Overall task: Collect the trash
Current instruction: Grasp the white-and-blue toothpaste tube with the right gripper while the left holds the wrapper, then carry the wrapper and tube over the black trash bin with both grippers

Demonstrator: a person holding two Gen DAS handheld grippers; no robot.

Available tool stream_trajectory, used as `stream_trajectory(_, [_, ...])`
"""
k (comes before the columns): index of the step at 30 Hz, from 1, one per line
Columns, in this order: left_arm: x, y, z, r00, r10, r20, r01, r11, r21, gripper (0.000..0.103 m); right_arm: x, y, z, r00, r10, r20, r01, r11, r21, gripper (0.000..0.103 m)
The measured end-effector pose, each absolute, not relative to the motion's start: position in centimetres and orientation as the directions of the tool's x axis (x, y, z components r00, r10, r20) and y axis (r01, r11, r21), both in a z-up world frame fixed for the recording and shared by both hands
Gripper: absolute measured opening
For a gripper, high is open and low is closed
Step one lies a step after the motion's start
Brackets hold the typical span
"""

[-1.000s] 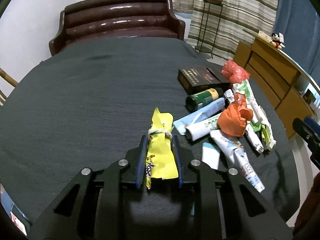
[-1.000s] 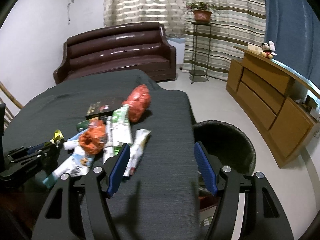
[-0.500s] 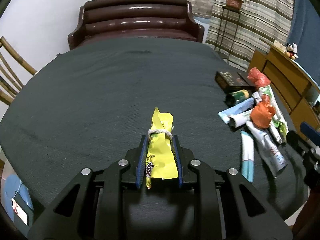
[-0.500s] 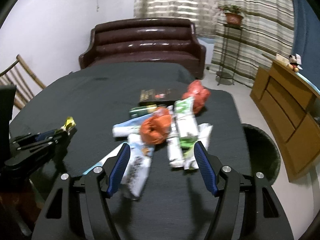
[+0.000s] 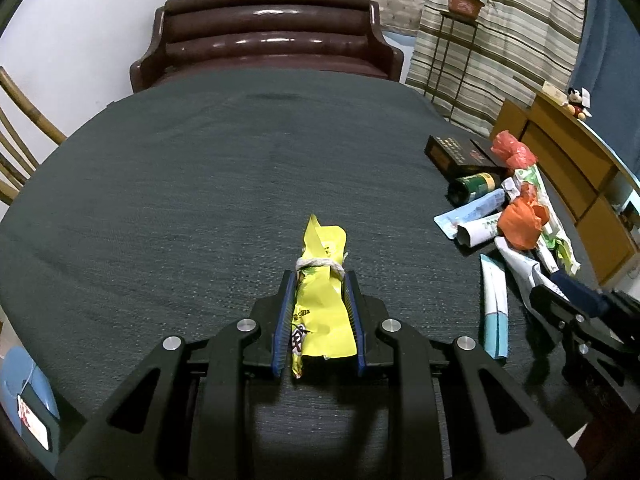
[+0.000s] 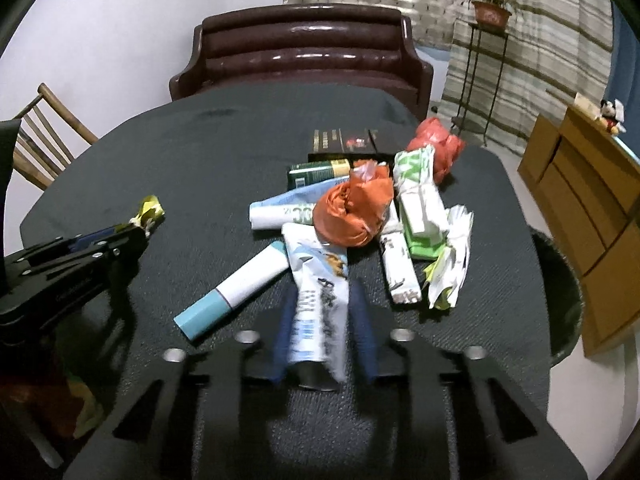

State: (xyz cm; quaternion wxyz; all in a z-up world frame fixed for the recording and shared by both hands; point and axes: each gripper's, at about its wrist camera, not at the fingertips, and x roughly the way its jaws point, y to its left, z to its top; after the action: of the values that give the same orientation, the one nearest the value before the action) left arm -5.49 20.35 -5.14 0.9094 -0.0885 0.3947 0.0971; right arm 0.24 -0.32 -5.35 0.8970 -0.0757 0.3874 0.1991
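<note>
The left gripper (image 5: 319, 280) is clamping a yellow wrapper (image 5: 320, 308) tied round with white string; dark printed characters are showing on its lower part but are not reading clearly. The right gripper (image 6: 320, 304) has just been closing its jaws, and its blue pads are now pinching the near end of a white-and-blue pouch (image 6: 318, 284), whose blue lettering is blurring past reading. Just beside that pouch a white tube with a light-blue cap (image 6: 236, 288) is lying on the dark desk (image 5: 200, 184). Beyond it the trash pile is sitting: an orange crumpled bag (image 6: 352, 212), a rolled white packet (image 6: 280, 214) showing green digits that seem to be zeros, a green can with a gold band (image 6: 320, 172), a white-and-green wrapper (image 6: 418, 200), a red bag (image 6: 436, 148) and a dark box with gold print (image 6: 344, 142), too small to read. Off the desk's right edge a dark bin (image 6: 560, 292) is standing on the floor.
</note>
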Motion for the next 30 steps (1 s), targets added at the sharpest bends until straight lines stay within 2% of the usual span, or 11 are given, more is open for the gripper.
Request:
stream_trajectory(16, [-4.5,16.8,-3.5,0.699,0.089,-0.71,-0.193,0.979,-0.067,0.024,-0.9,-2.3,-2.4,0.679,0.366,-0.636,-0.424,0.903,0.066,0.021])
stream_trajectory(30, [-3.2,14.0,-2.5,0.721,0.065,-0.69,-0.142,0.988,-0.055,0.024,-0.8,-4.2,-1.1,0.693,0.403,-0.598,-0.426,0.898,0.111,0.021])
